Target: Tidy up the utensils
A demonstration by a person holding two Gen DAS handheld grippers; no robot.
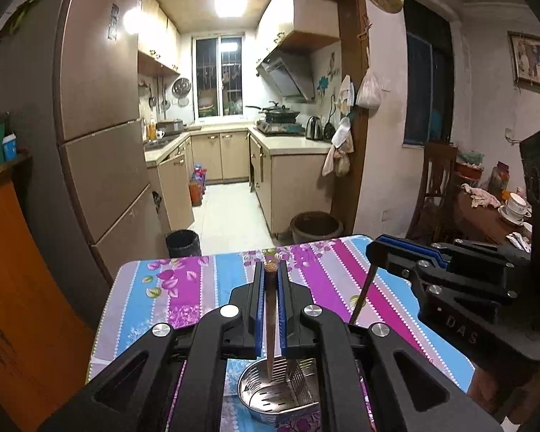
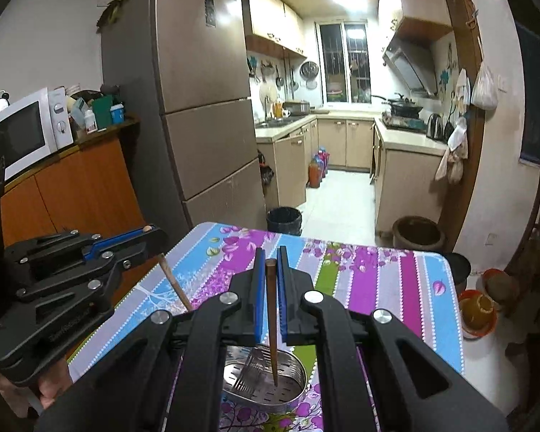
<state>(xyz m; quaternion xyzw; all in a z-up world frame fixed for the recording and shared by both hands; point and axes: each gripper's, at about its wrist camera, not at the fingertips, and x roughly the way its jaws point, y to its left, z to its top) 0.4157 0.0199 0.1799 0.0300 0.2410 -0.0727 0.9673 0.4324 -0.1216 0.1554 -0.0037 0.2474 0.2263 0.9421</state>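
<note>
Already well along, we judge:

Left tool: our left tool (image 1: 270, 270) is pinching a dark chopstick (image 1: 270, 324) between its blue pads, held near upright with the patterned butt end up at the fingertips and the thin end pointing down into the steel basket (image 1: 270, 399).

Right tool: our right tool (image 2: 271, 255) is likewise pressed onto a second chopstick (image 2: 272, 324), upright, its point lowered inside the same basket (image 2: 266, 388).

Basket: a perforated steel utensil holder standing on the striped floral tabletop (image 1: 198, 288), just under both tools; the right view shows it on the near part of the tabletop (image 2: 378, 280).

Already inside: a metal fork (image 1: 295, 374) leans in the basket with its tines up; the right view shows the fork (image 2: 250, 370) beside the chopstick tip. Whether other pieces lie deeper in we cannot tell.

Done so far: at least the fork is stowed, and both chopsticks are lifted off the tabletop and lined up over the holder.

Left to do: as we read it, only the release of the two chopsticks. Neither view shows whether their tips touch the basket floor.

Elsewhere: we see no loose utensils on the visible stretch of tabletop; the nearest part is hidden behind the tools.
</note>
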